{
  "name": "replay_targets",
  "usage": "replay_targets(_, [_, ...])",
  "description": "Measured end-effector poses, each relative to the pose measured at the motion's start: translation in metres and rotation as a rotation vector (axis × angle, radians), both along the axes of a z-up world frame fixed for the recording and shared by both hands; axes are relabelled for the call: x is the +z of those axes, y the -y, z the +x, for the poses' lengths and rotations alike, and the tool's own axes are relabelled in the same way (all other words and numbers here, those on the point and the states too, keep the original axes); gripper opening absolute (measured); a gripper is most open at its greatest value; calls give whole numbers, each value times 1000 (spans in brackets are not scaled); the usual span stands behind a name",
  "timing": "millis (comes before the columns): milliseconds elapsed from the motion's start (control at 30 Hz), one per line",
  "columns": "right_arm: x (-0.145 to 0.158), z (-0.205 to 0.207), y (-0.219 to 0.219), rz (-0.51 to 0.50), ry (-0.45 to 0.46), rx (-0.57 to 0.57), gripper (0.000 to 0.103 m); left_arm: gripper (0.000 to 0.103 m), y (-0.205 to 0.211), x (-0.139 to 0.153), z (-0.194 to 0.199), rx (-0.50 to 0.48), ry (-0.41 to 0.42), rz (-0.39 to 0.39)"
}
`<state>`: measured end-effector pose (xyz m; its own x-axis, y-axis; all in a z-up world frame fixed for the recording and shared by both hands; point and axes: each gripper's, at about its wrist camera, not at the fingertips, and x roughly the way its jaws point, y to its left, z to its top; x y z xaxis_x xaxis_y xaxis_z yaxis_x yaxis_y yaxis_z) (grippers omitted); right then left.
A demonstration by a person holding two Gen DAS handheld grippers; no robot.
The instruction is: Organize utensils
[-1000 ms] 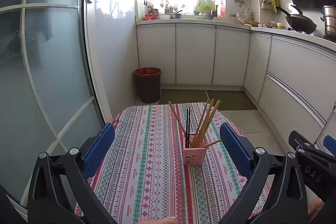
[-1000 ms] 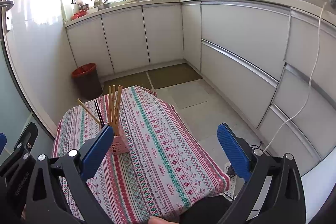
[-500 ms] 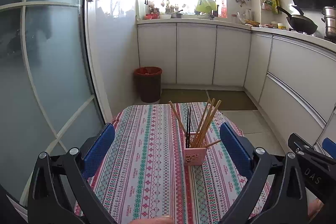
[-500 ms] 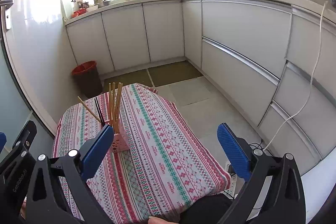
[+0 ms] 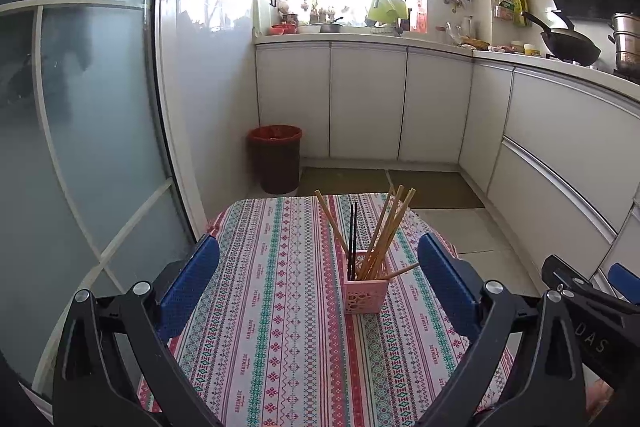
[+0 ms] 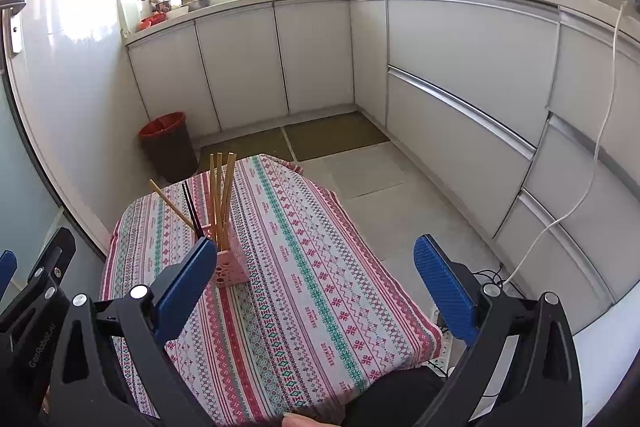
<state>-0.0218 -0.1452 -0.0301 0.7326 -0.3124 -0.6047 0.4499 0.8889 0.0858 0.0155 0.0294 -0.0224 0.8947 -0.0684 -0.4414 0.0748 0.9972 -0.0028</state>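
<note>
A pink perforated holder (image 5: 366,296) stands upright on a small table with a striped patterned cloth (image 5: 280,307). It holds several wooden chopsticks (image 5: 386,231) and a black pair (image 5: 352,239). My left gripper (image 5: 318,275) is open and empty, held above the near end of the table, with the holder between its blue pads and farther away. In the right wrist view the holder (image 6: 232,267) sits just behind the left blue pad. My right gripper (image 6: 312,275) is open and empty over the cloth (image 6: 304,287).
A red-lined bin (image 5: 275,159) stands on the floor beyond the table. White cabinets (image 5: 368,103) run along the back and right. A frosted glass door (image 5: 80,131) is at the left. A white cable (image 6: 576,195) hangs at the right.
Both grippers have risen and drawn back slightly, so the table sits a little lower and farther in view. Jaws stay open. The holder and chopsticks have not moved.
</note>
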Motion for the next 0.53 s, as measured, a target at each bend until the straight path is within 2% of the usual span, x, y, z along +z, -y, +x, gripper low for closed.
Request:
replay_targets(200, [-2,0,0,2,-2,1,96,90,3,-2,1,-5,12,25])
replay_targets(300, [-2,0,0,2,0,0,96,96,3,-3,1,-9,5,18])
replay_targets(533, [-3,-1,2,3,1,-8,96,96,4,-2,0,5,-12,20])
